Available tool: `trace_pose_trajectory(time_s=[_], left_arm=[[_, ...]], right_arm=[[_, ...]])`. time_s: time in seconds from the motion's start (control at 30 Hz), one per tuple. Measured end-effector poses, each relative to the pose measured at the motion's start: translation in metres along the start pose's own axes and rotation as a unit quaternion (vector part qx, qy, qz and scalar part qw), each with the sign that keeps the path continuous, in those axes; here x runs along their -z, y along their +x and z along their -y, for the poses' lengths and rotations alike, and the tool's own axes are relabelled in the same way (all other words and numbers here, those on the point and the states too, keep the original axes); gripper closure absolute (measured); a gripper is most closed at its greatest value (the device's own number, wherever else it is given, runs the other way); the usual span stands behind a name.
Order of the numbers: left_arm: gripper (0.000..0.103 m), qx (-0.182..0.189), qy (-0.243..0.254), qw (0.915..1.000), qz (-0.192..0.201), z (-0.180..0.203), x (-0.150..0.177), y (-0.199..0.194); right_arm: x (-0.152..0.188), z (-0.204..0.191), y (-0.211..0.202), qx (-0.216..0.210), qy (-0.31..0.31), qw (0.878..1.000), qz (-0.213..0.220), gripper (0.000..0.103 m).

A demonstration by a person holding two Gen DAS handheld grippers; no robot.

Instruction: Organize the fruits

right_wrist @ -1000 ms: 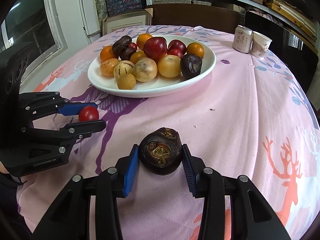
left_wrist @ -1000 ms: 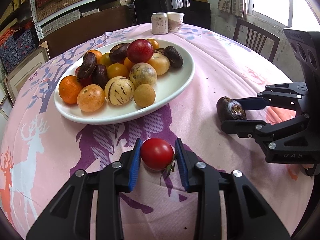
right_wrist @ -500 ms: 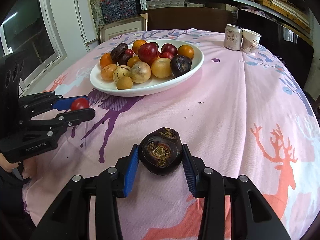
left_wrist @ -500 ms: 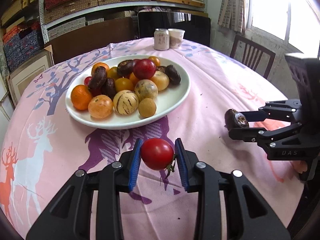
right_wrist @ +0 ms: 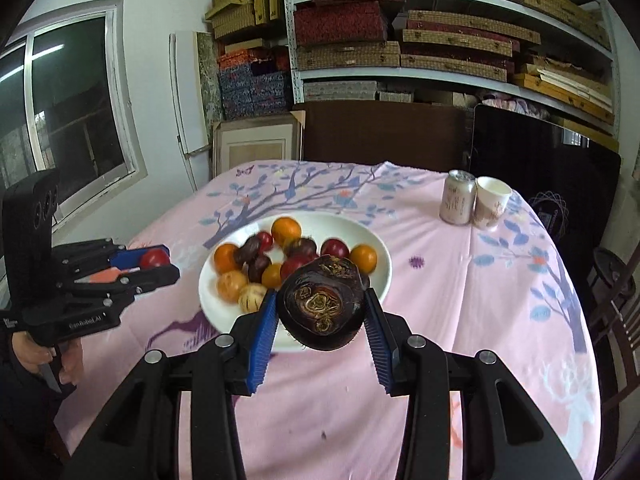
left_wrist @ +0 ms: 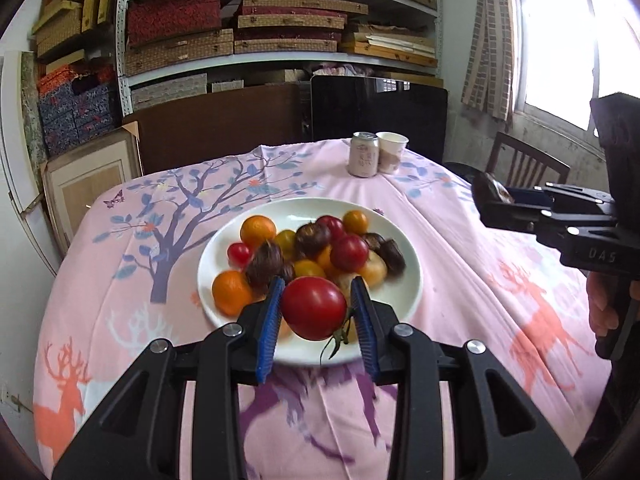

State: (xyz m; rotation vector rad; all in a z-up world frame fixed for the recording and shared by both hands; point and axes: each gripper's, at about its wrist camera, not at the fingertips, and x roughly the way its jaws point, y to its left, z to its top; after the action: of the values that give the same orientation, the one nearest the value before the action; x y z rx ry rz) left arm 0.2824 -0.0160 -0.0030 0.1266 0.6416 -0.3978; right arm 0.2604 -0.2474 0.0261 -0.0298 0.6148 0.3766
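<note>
My left gripper is shut on a red tomato with a green stem and holds it in the air above the near rim of the white plate. The plate carries several oranges, yellow, red and dark brown fruits. In the right wrist view my right gripper is shut on a dark brown round fruit, also lifted over the plate's near edge. Each gripper shows in the other's view: the right gripper at the far right, the left gripper at the left with the tomato.
The round table wears a pink cloth with tree and deer prints. A drink can and a paper cup stand at its far side. A wooden chair is at the right, with shelves of boxes behind. A hand grips the right tool.
Both grippers have risen off the cloth with their fruits and tilted up; the plate now lies right behind the fingertips and the shelves have come into view.
</note>
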Motion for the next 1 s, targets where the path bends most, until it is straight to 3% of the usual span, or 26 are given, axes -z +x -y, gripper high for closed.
trace_pose_trajectory(time_s=[0.13, 0.33, 0.37, 0.4, 0.47, 0.67, 0.93, 1.0], left_arm=[[0.069, -0.003, -0.003, 0.9997, -0.023, -0.004, -0.016, 0.047], [0.066, 0.001, 0.005, 0.9991, -0.043, 0.001, -0.015, 0.085], [0.052, -0.004, 0.007, 0.9991, -0.043, 0.001, -0.014, 0.087], [0.034, -0.012, 0.007, 0.9991, -0.04, 0.001, -0.013, 0.087], [0.023, -0.021, 0.0, 0.9994, -0.029, -0.002, -0.011, 0.082], [0.006, -0.03, -0.023, 0.9986, -0.036, -0.009, 0.001, 0.052], [0.005, -0.042, -0.057, 0.9958, -0.058, -0.001, 0.06, -0.012], [0.005, -0.04, -0.063, 0.9955, -0.059, 0.004, 0.073, -0.026]], right_arm=[[-0.027, -0.004, 0.054, 0.006, -0.015, 1.0, -0.011, 0.06], [-0.039, -0.004, 0.117, -0.005, -0.023, 0.999, -0.043, 0.059], [-0.038, -0.006, 0.121, -0.004, -0.027, 0.999, -0.043, 0.057], [-0.037, -0.007, 0.121, 0.004, -0.029, 0.999, -0.038, 0.047], [-0.035, -0.006, 0.116, -0.002, -0.023, 0.999, -0.033, 0.044], [-0.009, 0.013, 0.073, 0.001, 0.019, 0.999, -0.042, 0.042], [0.075, 0.011, -0.005, 0.0, 0.053, 0.997, -0.059, 0.008], [0.089, 0.008, -0.018, 0.002, 0.07, 0.996, -0.063, 0.004]])
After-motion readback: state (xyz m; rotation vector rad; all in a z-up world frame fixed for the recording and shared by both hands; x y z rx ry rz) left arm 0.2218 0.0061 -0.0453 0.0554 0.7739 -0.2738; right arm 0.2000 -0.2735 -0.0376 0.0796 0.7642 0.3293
